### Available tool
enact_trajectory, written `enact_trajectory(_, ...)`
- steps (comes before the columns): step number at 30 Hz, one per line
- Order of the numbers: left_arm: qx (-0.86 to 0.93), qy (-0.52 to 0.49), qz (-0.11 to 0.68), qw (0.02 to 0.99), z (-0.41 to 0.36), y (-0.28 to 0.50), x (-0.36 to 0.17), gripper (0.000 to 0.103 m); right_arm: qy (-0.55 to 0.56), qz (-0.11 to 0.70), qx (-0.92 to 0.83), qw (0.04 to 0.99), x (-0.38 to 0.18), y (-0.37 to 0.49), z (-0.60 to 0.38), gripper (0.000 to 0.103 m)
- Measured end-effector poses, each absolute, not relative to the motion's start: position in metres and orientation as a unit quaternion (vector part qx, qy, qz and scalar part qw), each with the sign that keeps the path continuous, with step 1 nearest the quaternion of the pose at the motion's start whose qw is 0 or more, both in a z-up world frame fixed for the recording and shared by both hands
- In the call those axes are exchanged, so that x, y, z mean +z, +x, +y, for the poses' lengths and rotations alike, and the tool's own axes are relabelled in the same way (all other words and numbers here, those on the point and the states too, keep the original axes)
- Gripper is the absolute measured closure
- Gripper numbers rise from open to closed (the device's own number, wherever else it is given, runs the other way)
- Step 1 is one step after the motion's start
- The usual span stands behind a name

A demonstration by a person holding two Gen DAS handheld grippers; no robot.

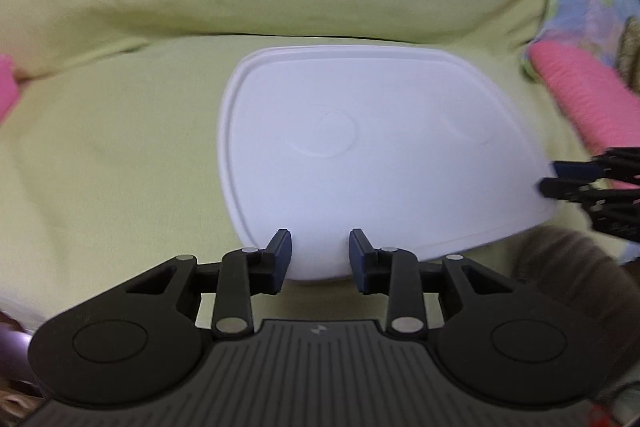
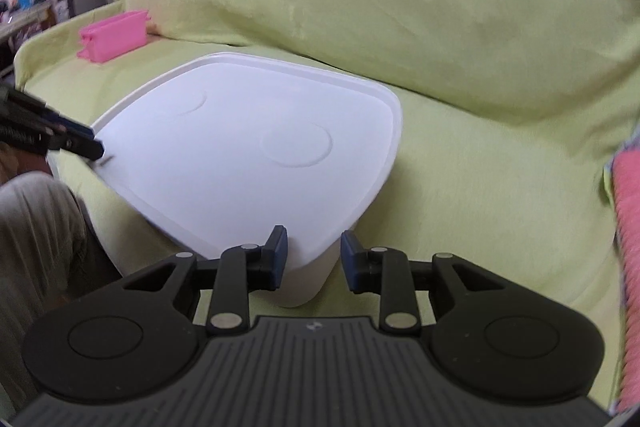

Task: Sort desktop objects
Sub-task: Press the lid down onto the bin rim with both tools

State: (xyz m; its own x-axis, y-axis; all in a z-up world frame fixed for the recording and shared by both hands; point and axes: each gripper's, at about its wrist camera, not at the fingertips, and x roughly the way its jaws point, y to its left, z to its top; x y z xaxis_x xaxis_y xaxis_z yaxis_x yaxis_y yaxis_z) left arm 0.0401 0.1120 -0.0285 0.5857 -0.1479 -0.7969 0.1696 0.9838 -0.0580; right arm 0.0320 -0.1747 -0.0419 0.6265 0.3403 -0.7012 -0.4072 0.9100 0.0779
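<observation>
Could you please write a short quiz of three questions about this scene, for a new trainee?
1. True or false: the white lidded box rests on a green-covered sofa.
2. Which colour is the small basket at the far end of the seat? A) blue B) pink C) black
3. Fill in: the jaws of the left gripper and the right gripper are both ____, each set astride an edge of the box lid.

Key: 1 true; 2 B; 3 open
</observation>
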Motion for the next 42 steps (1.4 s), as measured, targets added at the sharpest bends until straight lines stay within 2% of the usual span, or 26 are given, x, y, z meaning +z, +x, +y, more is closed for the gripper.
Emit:
enact_trajectory(4, -0.073, -0.014, 0.442, 0.894, 0.123, 0.039, -0.022, 0.065, 0.034, 0.405, 0.193, 0.893, -0.04, 0.05, -0.189, 0.077)
enact_trajectory(9, -0.042, -0.021, 0.431, 0.901, 0.136, 0.044, -0.02, 0.06, 0.063, 0.414, 0.169, 0.892, -0.044, 0.07, -0.195, 0.077)
enact_trajectory(16, -0.035, 0.0, 0.429, 0.903, 0.131, 0.053, -0.03, 0.066, -0.017, 0.384, 0.174, 0.907, -0.044, 0.069, -0.175, 0.077)
enact_trajectory(21, -0.031, 0.009, 0.424, 0.905, 0.13, 0.058, -0.037, 0.066, -0.082, 0.353, 0.179, 0.915, -0.045, 0.058, -0.164, 0.077)
enact_trajectory(27, -0.035, 0.02, 0.425, 0.905, 0.126, 0.065, -0.043, 0.066, -0.105, 0.343, 0.168, 0.918, -0.045, 0.057, -0.16, 0.077)
enact_trajectory(30, -0.03, 0.043, 0.42, 0.906, 0.118, 0.065, -0.045, 0.066, -0.092, 0.349, 0.168, 0.917, -0.044, 0.06, -0.161, 0.077)
enact_trajectory(42, -0.055, 0.036, 0.425, 0.903, 0.111, 0.06, -0.024, 0.066, -0.012, 0.371, 0.176, 0.912, -0.022, 0.065, -0.167, 0.072)
